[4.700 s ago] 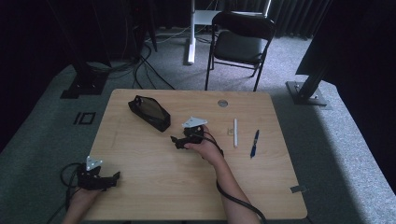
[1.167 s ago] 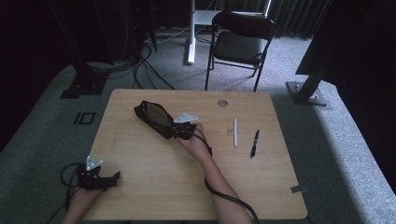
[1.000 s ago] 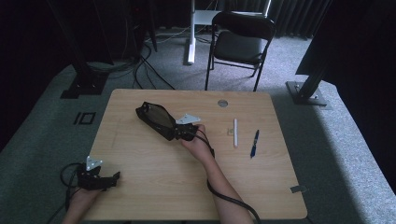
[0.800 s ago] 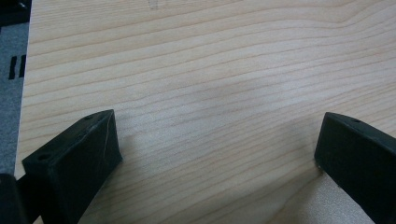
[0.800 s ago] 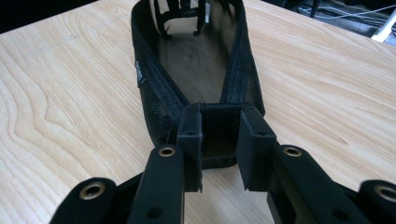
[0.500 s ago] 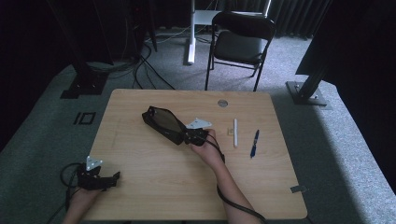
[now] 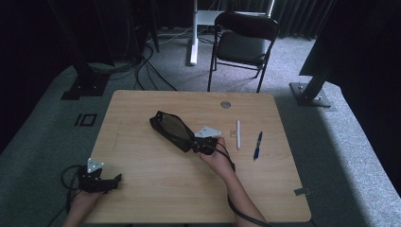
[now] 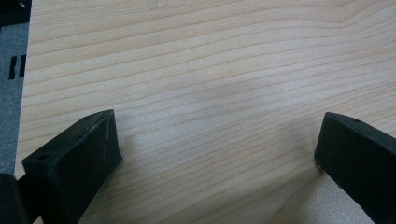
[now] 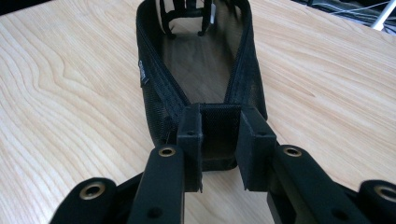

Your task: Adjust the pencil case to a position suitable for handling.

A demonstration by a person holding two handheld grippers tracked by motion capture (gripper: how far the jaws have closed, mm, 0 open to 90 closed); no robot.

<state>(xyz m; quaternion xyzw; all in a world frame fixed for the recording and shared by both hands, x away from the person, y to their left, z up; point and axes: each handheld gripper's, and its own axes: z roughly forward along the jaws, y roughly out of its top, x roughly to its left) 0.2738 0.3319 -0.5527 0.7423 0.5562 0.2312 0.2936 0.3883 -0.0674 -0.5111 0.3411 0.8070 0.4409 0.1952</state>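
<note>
High view puts the black mesh pencil pouch (image 7: 171, 129) just left of the table's (image 7: 142, 189) centre, lying on a diagonal from 10 o'clock to 4 o'clock, with the right gripper (image 7: 197, 146) at its 4 o'clock end. In the right gripper view the 2 jaws are clamped on that narrow end wall of the pouch (image 9: 205, 84), pinching the mesh and binding between the pads. The pouch is open at the top and looks empty: bare wood shows through its floor, and the zip pulls dangle at the far end. My reading is that the end grip serves to drag or steer the soft pouch across the wood, bringing its mouth nearer the white marker (image 7: 238, 134) and the blue pen (image 7: 257, 145), which lie side by side at about 3 o'clock from the gripper, near it but not touching.

At the table's 7 o'clock corner the left gripper (image 7: 99, 179) rests low, well apart from the pouch. Its own view shows the jaws spread wide over bare wood grain (image 8: 210, 93) with nothing between them, probably parked until a pen needs picking.

A small fabric tag (image 9: 142, 71) sits on the pouch's side wall; its writing is too small to read. No other lettering can be made out.
</note>
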